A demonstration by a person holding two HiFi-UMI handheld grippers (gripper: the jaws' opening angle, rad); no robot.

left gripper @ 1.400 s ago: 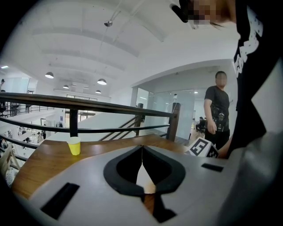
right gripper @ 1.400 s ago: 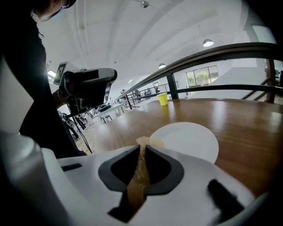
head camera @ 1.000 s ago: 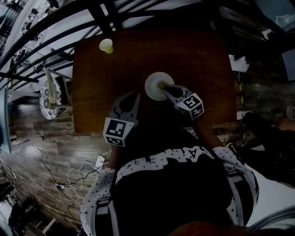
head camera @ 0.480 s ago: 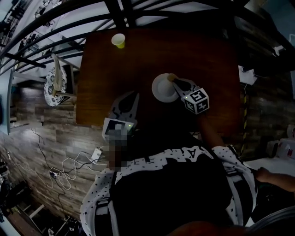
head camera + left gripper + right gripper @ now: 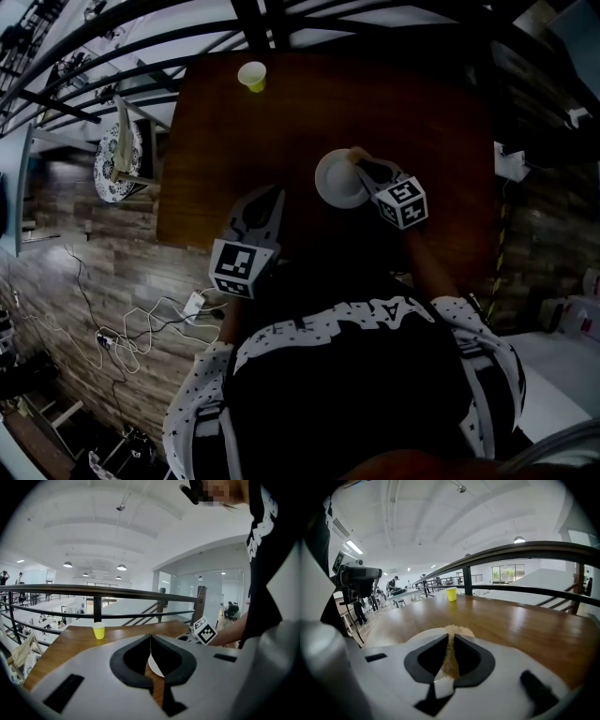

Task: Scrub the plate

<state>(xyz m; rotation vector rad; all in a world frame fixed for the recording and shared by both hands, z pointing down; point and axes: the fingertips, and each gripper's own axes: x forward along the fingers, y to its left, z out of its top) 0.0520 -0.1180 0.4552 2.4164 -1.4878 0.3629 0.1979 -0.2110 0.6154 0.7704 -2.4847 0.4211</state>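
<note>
While I watch both gripper views, right gripper [image 5: 451, 639] is clamped narrow on a tan sponge [image 5: 458, 631] at the white plate's [image 5: 333, 183] far rim | left gripper [image 5: 150, 637]: jaws together, empty, above the counter [image 5: 412, 103] near the plate

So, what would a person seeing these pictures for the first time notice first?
The white plate in the middle of the dark wooden table, with the right gripper holding a tan sponge at its far rim. Next, the small yellow cup standing alone near the table's far left corner, and the left gripper, shut and empty, by the near edge.
</note>
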